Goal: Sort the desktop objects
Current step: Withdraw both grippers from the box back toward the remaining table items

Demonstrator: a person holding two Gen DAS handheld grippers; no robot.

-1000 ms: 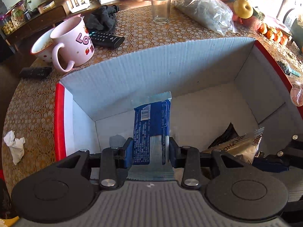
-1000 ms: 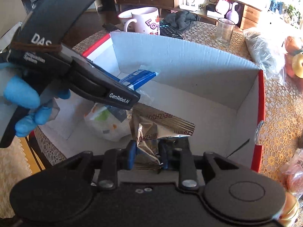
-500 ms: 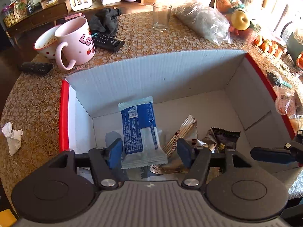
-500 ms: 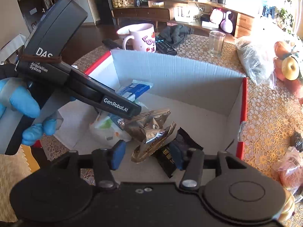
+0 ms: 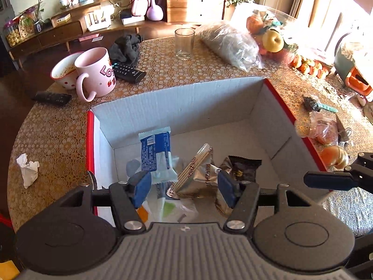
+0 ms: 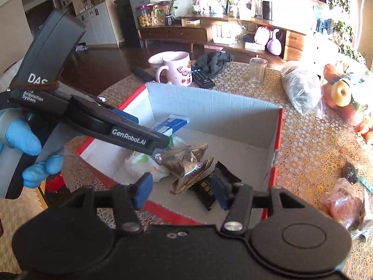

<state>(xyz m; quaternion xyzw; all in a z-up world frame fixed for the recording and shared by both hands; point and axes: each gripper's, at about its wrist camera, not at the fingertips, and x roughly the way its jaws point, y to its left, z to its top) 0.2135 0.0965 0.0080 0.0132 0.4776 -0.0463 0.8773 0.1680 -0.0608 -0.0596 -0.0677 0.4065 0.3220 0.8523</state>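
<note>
Both grippers held above the red-edged cardboard box (image 5: 275, 98), jaws apart and empty: left gripper (image 5: 183, 187) wide over the pile, right gripper (image 6: 180, 191) likewise wide, nothing pressed by either pair of pads. Below the left jaws, lying loose on the box floor: blue-and-white snack packet (image 5: 155, 150), gold foil packets (image 5: 198, 175), black snack packet (image 5: 243, 165), white packet with green and orange print (image 5: 169, 208) nearest the camera. Seen from the right wrist, same heap near the near-left corner of the box, with the left gripper's body slanting across in front of it, gripped by a blue-gloved hand (image 6: 22, 144) and hiding part of the blue packet.

Outside the box, on the lace-patterned round table (image 5: 58, 140): pink mug (image 5: 98, 74) touching a dotted bowl (image 5: 61, 71), two black remotes (image 5: 127, 71), dark cloth (image 5: 124, 49), empty drinking glass (image 5: 184, 44), clear bag of grey contents (image 5: 230, 44), piled fruit (image 5: 275, 39), crumpled tissue (image 5: 28, 168), bagged items near the right edge (image 5: 326, 130).
</note>
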